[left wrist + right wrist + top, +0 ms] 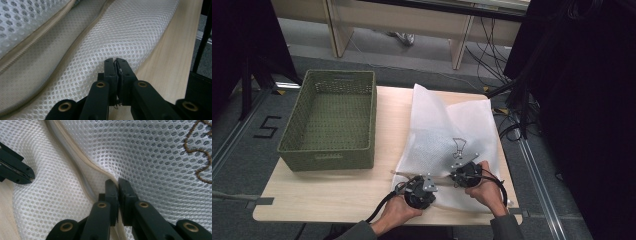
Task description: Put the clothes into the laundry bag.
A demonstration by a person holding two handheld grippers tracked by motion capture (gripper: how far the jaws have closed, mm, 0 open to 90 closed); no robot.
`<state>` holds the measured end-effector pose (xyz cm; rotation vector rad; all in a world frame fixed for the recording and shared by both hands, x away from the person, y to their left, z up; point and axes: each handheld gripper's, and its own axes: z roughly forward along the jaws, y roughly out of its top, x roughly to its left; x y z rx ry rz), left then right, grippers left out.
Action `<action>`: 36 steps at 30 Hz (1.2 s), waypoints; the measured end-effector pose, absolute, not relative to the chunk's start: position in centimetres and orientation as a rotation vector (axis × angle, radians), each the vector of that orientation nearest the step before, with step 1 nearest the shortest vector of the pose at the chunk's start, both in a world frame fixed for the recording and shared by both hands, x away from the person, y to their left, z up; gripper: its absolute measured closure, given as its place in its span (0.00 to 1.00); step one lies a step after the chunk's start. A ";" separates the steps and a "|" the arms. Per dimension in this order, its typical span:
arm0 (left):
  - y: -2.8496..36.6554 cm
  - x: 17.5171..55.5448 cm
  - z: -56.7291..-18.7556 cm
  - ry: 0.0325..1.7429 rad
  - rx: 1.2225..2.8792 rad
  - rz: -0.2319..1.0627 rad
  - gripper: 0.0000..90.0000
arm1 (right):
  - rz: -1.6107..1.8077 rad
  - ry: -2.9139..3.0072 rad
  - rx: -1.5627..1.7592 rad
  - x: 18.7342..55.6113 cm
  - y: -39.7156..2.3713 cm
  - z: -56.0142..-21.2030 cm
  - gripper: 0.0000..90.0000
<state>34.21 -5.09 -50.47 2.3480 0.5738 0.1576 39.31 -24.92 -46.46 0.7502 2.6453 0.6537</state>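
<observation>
White mesh laundry bag (447, 135) lies flat on the table's (337, 190) right half, long axis running away from the person. Left gripper (418, 189) pinches its near edge; right gripper (462, 176) clamps mesh beside the zipper (75, 152).

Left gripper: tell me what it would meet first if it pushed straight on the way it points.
The left gripper, jaws pinched on the white mesh bag, points across that bag. Straight on it would likely plough into more mesh, then the beige zipper; depth is hard to judge.
</observation>
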 end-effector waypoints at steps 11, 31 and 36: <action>-3.0 33.8 -49.9 0.576 2.267 0.099 0.66 | 0.769 2.640 0.786 39.1 -25.8 -45.5 0.91; 5.3 33.6 -46.6 0.660 2.119 0.171 0.32 | 1.072 2.402 1.017 37.8 -28.1 -43.1 0.46; 7.6 33.6 -46.1 0.706 2.054 0.221 0.27 | 1.114 2.339 1.067 37.3 -28.5 -42.5 0.44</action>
